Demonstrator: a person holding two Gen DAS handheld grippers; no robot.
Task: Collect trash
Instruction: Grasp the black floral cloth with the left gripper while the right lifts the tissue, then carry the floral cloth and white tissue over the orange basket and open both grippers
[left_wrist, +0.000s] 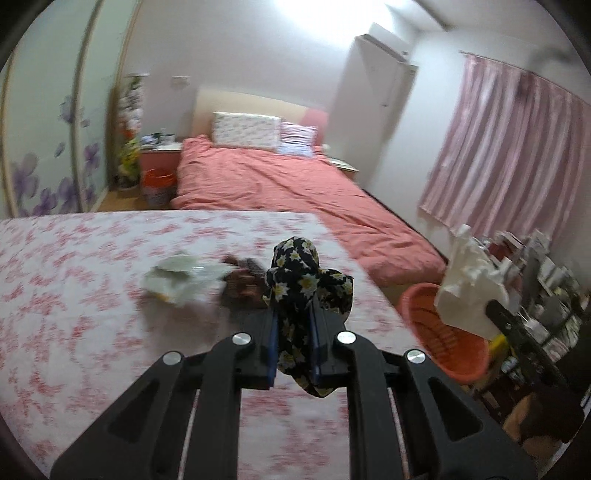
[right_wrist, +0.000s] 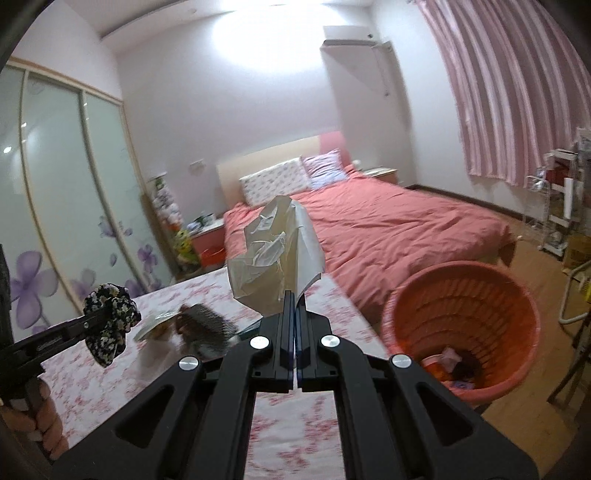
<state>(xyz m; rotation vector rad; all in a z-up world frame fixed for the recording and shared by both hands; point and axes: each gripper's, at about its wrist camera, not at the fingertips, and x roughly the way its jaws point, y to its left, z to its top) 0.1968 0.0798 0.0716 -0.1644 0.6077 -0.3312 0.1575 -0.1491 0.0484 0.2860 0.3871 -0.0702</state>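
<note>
Left wrist view: looks along its jaws, low over the bench (left_wrist: 74, 295), toward the bed (left_wrist: 295, 184).
Right wrist view: same heading, further right, tilted down.
Shared: bench, bed, orange basket (right_wrist: 517, 306).

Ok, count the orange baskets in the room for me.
2. One orange basket stands on the floor by the table's right edge, with some trash in it. A second orange basket stands beside the nightstand at the head of the bed. Others may be hidden.

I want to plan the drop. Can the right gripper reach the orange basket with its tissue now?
Probably yes: the right gripper, shut on the white tissue, has the orange basket just to its right, mouth open, nothing between them.
</note>
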